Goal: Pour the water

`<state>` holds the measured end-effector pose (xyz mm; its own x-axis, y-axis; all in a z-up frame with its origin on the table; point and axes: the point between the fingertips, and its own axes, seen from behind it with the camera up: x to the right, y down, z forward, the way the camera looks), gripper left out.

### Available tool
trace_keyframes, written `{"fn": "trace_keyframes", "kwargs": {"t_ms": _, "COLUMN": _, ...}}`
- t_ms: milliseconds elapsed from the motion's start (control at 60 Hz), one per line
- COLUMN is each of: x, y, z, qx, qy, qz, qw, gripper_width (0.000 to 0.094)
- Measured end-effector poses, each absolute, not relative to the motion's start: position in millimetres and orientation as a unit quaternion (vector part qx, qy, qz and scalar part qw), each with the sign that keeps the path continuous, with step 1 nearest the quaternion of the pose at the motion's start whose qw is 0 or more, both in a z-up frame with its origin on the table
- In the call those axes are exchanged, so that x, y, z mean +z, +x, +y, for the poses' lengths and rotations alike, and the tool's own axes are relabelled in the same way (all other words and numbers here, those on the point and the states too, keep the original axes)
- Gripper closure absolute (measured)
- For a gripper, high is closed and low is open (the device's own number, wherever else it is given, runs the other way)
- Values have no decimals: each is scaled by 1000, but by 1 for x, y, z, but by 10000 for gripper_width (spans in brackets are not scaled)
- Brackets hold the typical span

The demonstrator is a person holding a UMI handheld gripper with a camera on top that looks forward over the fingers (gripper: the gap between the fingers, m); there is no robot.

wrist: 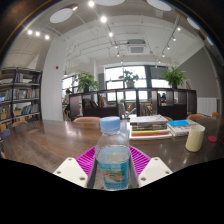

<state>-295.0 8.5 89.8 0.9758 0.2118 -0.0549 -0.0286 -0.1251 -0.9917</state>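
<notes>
Now: water bottle clamped upright between the hand-held gripper pads, base hidden below; white cup further along the desk beside stacked books; bottle's water level hard to judge.

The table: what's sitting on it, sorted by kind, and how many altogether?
Bottle, between the jaws: 1
Cup: 1
Stack of books: 1
Total: 3 on the table. I cannot tell whether the gripper presses on the bottle.
</notes>
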Motion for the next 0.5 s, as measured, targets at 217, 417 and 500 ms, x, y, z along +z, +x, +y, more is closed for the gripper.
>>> {"fn": "trace_keyframes", "kwargs": {"t_ms": 217, "x": 86, "y": -294, "z": 8, "qx": 101, "qy": -744, "qz": -68, "qw": 657, "gripper_width": 566}}
{"fn": "trace_keyframes", "kwargs": {"t_ms": 417, "x": 85, "y": -293, "z": 13, "qx": 109, "qy": -749, "qz": -72, "qw": 649, "gripper_width": 599}}
{"fn": "trace_keyframes", "kwargs": {"t_ms": 500, "x": 92, "y": -277, "z": 25, "qx": 115, "qy": -754, "qz": -57, "qw": 644, "gripper_width": 596}}
